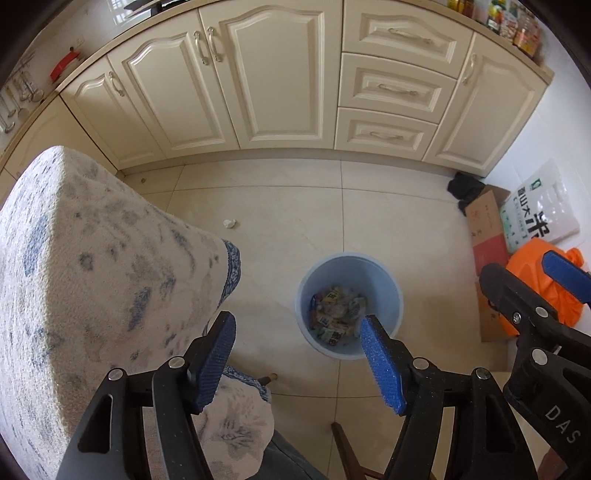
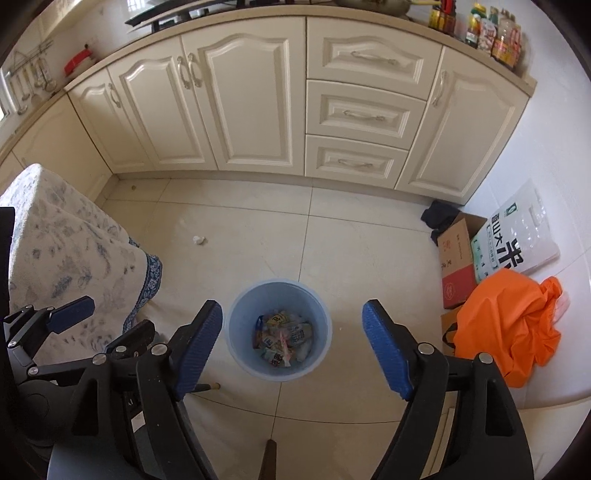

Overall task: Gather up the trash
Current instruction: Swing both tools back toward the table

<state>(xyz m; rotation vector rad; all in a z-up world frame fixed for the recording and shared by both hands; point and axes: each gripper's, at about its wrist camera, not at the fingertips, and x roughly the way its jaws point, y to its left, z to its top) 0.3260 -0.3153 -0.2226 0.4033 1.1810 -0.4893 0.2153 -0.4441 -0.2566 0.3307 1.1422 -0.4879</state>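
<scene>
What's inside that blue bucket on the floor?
The blue bucket holds a pile of crumpled snack wrappers at its bottom. Whatever lies beneath that top layer is covered.

Cream cabinets (image 2: 236,99) line the far wall. An orange bag (image 2: 509,325), cardboard boxes (image 2: 458,258) and a rice sack (image 2: 513,236) crowd the floor's right corner.

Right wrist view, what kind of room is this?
Most likely a home kitchen. Cream cabinets with drawers run under a counter holding bottles, utensils hang on the wall, and a blue bin of wrappers stands on the tile floor.
</scene>
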